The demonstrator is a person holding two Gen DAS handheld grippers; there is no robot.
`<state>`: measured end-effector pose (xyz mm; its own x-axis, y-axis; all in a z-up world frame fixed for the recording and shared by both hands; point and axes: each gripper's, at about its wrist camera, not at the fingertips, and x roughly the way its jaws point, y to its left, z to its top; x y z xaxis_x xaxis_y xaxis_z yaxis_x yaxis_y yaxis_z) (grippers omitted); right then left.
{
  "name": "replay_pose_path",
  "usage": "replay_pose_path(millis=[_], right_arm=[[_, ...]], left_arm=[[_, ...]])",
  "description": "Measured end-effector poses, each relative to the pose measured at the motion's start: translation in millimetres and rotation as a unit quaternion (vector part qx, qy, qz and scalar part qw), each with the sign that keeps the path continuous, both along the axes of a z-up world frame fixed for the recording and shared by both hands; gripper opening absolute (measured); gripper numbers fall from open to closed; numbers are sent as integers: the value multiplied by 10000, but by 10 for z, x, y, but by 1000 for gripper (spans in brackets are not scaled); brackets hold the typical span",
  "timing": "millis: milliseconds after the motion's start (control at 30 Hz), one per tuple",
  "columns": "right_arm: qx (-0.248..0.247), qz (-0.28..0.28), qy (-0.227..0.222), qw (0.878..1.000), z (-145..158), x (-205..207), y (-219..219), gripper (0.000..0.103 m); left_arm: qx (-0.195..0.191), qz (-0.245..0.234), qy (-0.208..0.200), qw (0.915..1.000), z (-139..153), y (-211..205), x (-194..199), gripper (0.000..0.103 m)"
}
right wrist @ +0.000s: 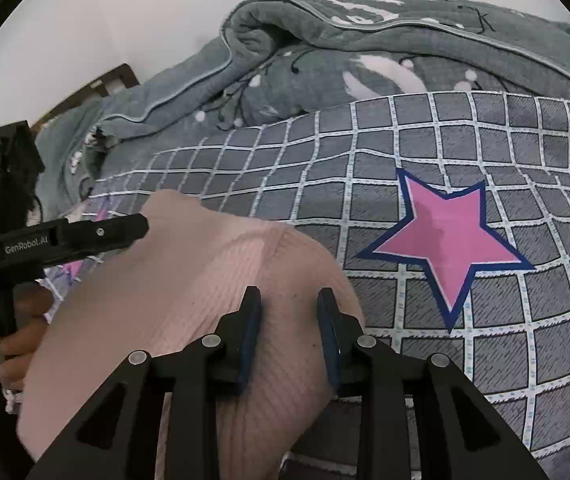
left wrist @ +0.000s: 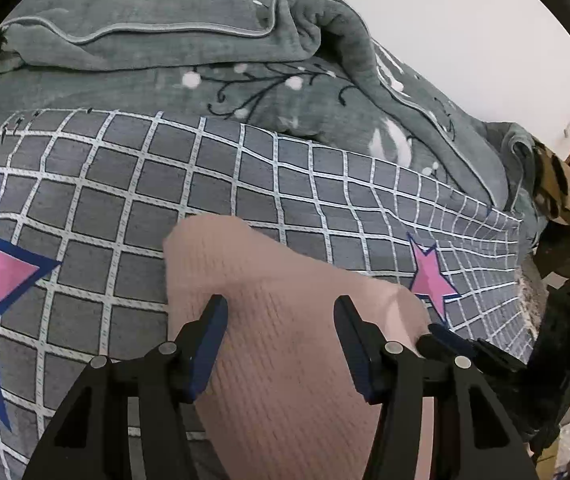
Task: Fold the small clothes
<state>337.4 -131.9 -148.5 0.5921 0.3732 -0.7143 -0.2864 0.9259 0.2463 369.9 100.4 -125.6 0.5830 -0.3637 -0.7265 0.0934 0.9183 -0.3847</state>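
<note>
A pale pink ribbed knit garment [left wrist: 281,344] lies on a grey checked bedsheet [left wrist: 125,184] with pink stars. My left gripper [left wrist: 281,308] is open, its jaws wide apart over the garment's cloth. In the right wrist view the same garment [right wrist: 189,280] lies folded in a mound. My right gripper [right wrist: 289,296] is open with a narrower gap, its fingers over the garment's right part. The left gripper also shows in the right wrist view [right wrist: 141,226] at the left, over the garment's far edge. The right gripper's tip shows at the right of the left wrist view [left wrist: 433,330].
A rumpled grey-green blanket [left wrist: 205,60] with a floral print lies bunched along the far side of the bed, against a white wall. A camouflage-pattern cloth [left wrist: 561,188] sits at the bed's right end. A wooden frame piece [right wrist: 85,92] shows at the left.
</note>
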Motion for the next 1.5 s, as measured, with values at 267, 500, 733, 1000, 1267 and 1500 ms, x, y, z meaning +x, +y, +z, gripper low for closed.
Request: replay_pose_path(millis=[267,500,733,1000,1267,1500], right_arm=[[-158,-95,-187,9997,157,-124,-11,29],[-201,96,-877,9959,504,-743,38,36],[-518,236,-978,9936,352,-1207,125,41],[-265,145,-441,9986,91,-1283,-58,41],[17,97,-743,9972,339,-1468,-127,42],[-85,66,-502,9987,183,-1434,-67,26]], left_arm=[[396,247,-163,9988,93,-4,-163,52],[445,315,-243,9982,215,-60,-560,53],[990,321,-535,9931,351,-288,-1085,54],[1252,386,-457,9903,158,-350,-1500,56],[797,494,-487,9944,229,-132,-1809,58],[819,330,-375,9954,102,-255,-1915,58]])
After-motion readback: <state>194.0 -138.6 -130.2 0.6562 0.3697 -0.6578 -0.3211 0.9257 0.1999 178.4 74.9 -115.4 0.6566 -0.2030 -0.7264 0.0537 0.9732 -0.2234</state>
